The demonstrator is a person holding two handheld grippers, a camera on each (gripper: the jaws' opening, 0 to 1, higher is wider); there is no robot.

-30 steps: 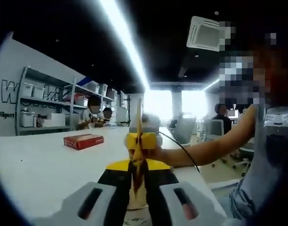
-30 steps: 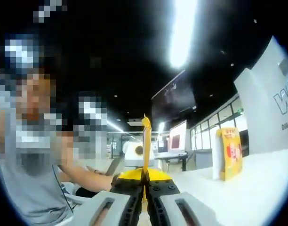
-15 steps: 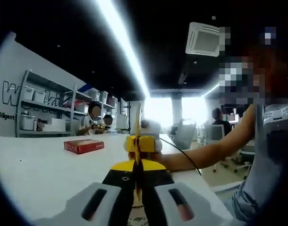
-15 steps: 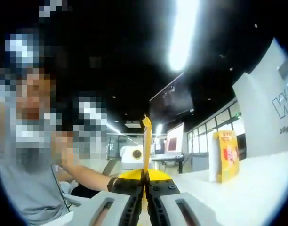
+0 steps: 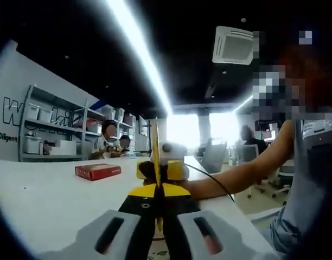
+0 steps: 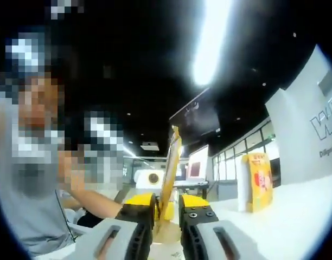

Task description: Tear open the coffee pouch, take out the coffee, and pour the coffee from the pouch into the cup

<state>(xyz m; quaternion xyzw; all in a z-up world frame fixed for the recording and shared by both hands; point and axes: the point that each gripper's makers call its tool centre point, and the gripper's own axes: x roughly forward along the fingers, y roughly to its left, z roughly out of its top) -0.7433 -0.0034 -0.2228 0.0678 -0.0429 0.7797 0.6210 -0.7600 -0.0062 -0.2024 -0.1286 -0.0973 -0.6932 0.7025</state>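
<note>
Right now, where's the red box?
In the left gripper view the red box lies flat on the white table, left of the tongs, in front of the shelving along the wall.

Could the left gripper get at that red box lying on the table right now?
Probably not as things stand: the left gripper is shut on the yellow coffee pouch. The red box lies off to the side on the white table, with bare tabletop between.
</note>
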